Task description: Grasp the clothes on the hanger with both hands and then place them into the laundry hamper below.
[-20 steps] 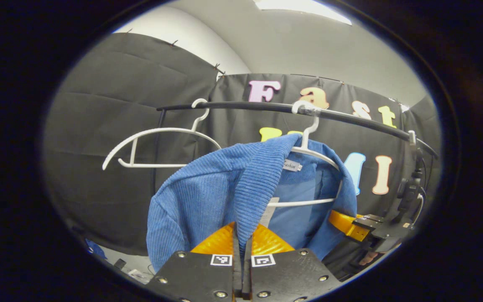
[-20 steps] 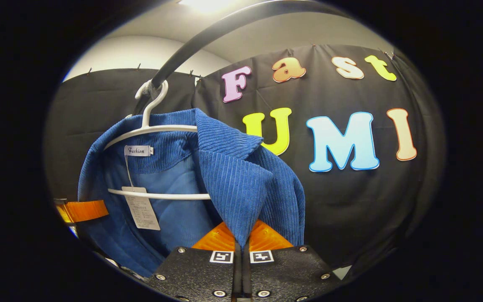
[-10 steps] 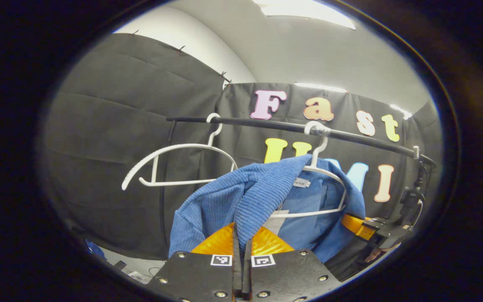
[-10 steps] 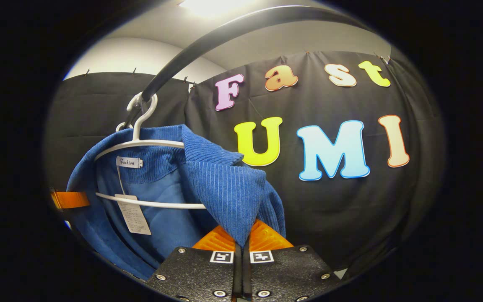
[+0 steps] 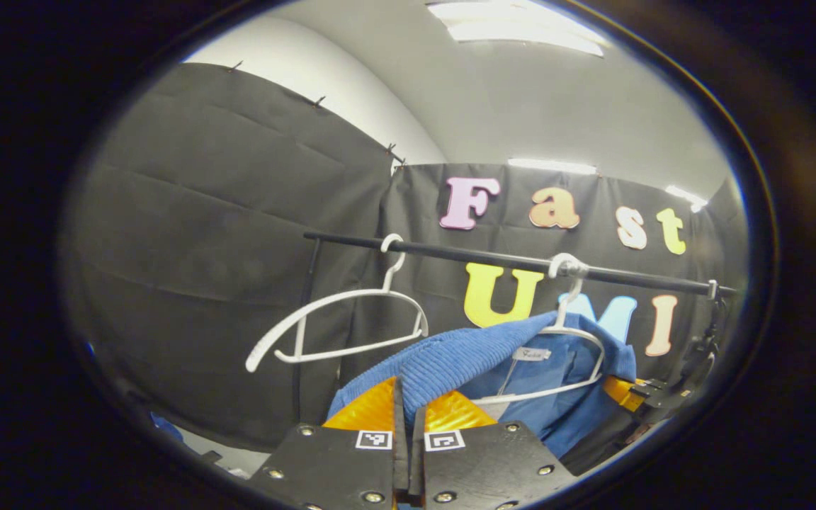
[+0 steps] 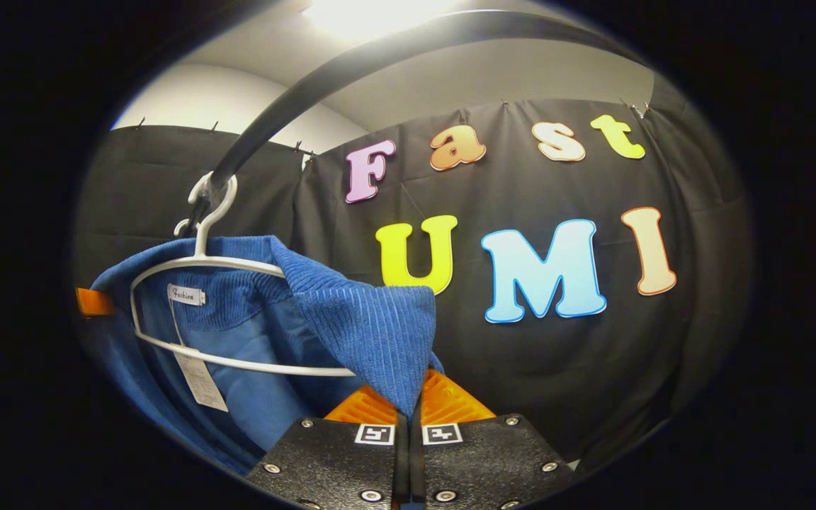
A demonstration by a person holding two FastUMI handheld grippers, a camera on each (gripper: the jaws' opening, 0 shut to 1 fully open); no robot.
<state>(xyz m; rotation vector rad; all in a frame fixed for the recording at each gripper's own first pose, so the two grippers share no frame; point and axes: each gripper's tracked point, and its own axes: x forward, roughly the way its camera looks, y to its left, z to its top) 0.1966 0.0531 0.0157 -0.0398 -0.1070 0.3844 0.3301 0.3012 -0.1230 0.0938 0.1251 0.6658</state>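
A blue corduroy jacket hangs on a white hanger hooked over a black rail. My left gripper is shut on one lapel of the jacket, with cloth pinched between its fingers. In the right gripper view the jacket drapes over the same white hanger, and my right gripper is shut on the other lapel. The right gripper also appears at the jacket's far side in the left gripper view. A paper tag dangles inside the jacket.
A second white hanger, bare, hangs on the rail to the left of the jacket. The rail arches close overhead in the right gripper view. Black cloth walls close the booth behind and to the left.
Both grippers have drawn back and down with the lapels held. The rail and hangers now sit farther off, and the jacket's collar is pulled out toward me.
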